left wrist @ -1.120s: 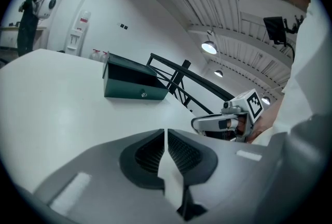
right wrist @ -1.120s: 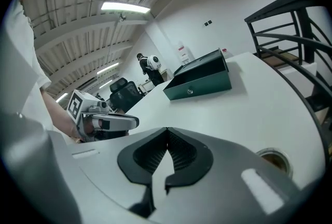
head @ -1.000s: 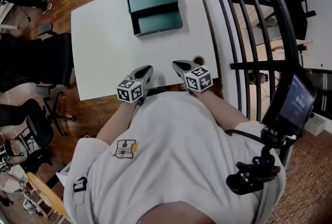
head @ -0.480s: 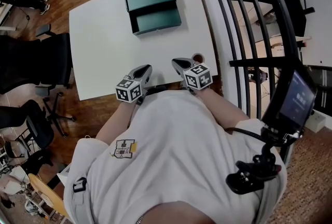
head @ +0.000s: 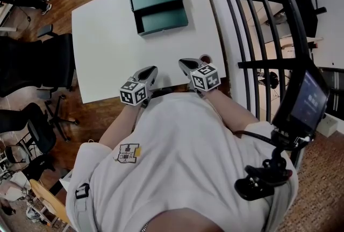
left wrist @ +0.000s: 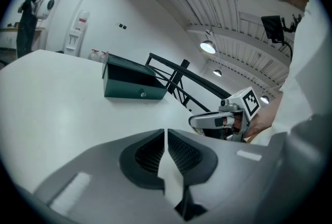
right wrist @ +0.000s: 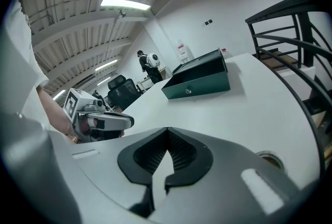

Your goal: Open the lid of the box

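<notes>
A dark green box [head: 158,6] stands at the far side of the white table [head: 113,53], its lid raised and leaning back. It also shows as the green box [left wrist: 134,84] in the left gripper view and the green box [right wrist: 199,82] in the right gripper view, with a small round latch on its front wall. My left gripper [head: 151,72] and right gripper [head: 184,65] rest side by side at the table's near edge, far from the box. Both are shut with nothing between the jaws. The left gripper [left wrist: 165,134] and the right gripper [right wrist: 167,137] show closed pads.
A round cable hole [head: 205,59] sits in the table by the right gripper. A black railing [head: 258,21] runs along the right side. Black office chairs [head: 37,64] stand to the left on the wooden floor. A person [left wrist: 32,15] stands far off.
The view shifted slightly between the earliest frame and now. Both grippers stay at the near edge and the box has not moved on the table.
</notes>
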Motion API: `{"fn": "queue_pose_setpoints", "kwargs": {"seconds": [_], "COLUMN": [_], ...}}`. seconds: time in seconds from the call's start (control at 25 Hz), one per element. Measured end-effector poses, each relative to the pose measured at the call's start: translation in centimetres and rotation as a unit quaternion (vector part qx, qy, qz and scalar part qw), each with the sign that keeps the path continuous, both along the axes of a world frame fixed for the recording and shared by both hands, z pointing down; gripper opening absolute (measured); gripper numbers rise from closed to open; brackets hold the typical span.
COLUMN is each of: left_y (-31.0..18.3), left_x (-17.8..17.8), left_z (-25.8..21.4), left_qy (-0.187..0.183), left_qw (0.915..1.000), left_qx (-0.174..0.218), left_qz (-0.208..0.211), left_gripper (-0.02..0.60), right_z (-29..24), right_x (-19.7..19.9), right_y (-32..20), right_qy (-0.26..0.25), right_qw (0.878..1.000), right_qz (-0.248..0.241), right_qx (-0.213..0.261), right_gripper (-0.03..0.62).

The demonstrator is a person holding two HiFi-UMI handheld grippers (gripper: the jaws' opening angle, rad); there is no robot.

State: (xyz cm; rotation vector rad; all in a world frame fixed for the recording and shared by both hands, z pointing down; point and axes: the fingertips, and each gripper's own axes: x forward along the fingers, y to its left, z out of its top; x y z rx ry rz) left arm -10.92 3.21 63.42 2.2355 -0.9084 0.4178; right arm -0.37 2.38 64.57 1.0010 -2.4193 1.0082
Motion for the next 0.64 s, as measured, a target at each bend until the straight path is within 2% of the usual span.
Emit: {"fn": "queue_pose_setpoints", "kwargs": {"seconds": [0.64], "left_y": [-0.05], "left_x": [-0.05], "left_z": [-0.35], "left_qy": [0.001], "left_qw": [1.0000], "left_qx": [0.002], "left_qz": [-0.009], "left_gripper": [0.015], "right_z": [-0.46], "right_x": [-0.23], "right_y": [-0.11], "right_qy": [-0.002], "right_qw": [1.000], "right_qz": [-0.001], "right_qx": [0.002], "right_gripper": [0.000]}}
